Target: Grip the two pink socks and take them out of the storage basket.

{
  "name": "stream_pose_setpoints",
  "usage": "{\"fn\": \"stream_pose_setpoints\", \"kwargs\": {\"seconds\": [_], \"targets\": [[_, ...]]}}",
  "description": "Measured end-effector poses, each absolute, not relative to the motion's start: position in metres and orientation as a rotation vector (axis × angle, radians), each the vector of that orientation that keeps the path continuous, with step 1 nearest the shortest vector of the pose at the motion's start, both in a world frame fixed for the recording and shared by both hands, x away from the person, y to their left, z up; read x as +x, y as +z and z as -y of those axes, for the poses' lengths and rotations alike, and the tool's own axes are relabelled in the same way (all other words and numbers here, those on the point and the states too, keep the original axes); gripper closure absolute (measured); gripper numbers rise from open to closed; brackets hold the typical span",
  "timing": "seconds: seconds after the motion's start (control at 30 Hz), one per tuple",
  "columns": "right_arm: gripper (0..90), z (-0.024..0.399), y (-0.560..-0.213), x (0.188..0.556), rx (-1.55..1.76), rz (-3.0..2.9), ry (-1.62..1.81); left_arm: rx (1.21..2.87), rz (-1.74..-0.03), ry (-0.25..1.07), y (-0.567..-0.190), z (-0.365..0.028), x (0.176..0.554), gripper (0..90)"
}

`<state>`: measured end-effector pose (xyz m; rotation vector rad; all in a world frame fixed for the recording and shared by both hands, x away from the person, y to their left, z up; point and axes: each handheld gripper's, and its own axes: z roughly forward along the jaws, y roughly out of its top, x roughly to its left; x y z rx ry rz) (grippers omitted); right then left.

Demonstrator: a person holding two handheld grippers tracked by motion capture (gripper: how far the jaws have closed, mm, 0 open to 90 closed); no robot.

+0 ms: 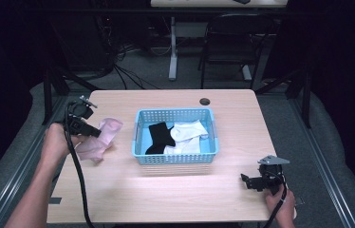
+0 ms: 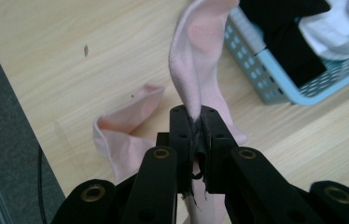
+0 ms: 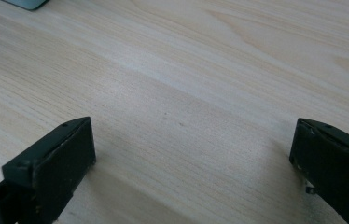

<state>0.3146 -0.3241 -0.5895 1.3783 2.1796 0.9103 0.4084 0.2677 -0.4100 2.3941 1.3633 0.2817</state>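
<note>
My left gripper [image 1: 98, 133] [image 2: 194, 122] is shut on a pink sock [image 1: 110, 127] [image 2: 193, 70], which rises from the jaws toward the blue basket [image 1: 140, 137] [image 2: 275, 88]. A second pink sock [image 1: 89, 149] [image 2: 126, 128] lies flat on the wooden table [image 1: 166, 190] just below it. The basket holds a black sock [image 1: 160, 137] [image 2: 287, 37] and white socks [image 1: 187, 135] [image 2: 345, 28]. Near the table's front right corner my right gripper [image 1: 247, 180] [image 3: 191, 149] rests open above bare wood, nothing between its jaws.
A round cable hole [image 1: 205, 101] sits near the table's far edge. A black chair [image 1: 228, 42] and a desk leg [image 1: 172, 47] stand beyond the table. Dark frame bars [image 1: 47, 90] flank both sides. A black cable [image 1: 80, 185] trails from the left gripper.
</note>
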Motion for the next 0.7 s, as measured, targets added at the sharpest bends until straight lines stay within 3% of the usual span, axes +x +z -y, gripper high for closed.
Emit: {"fn": "stream_pose_setpoints", "kwargs": {"seconds": [0.4, 0.7], "targets": [[0.0, 0.324, -0.589, 0.315, 1.379, -2.179, 0.910, 2.394, -1.484, 0.117, -0.486, -0.288, 0.417, 83.5], [0.0, 0.324, -0.589, 0.315, 1.379, -2.180, 0.910, 2.372, -1.450, 0.167, -0.484, -0.289, 0.406, 57.4]]}}
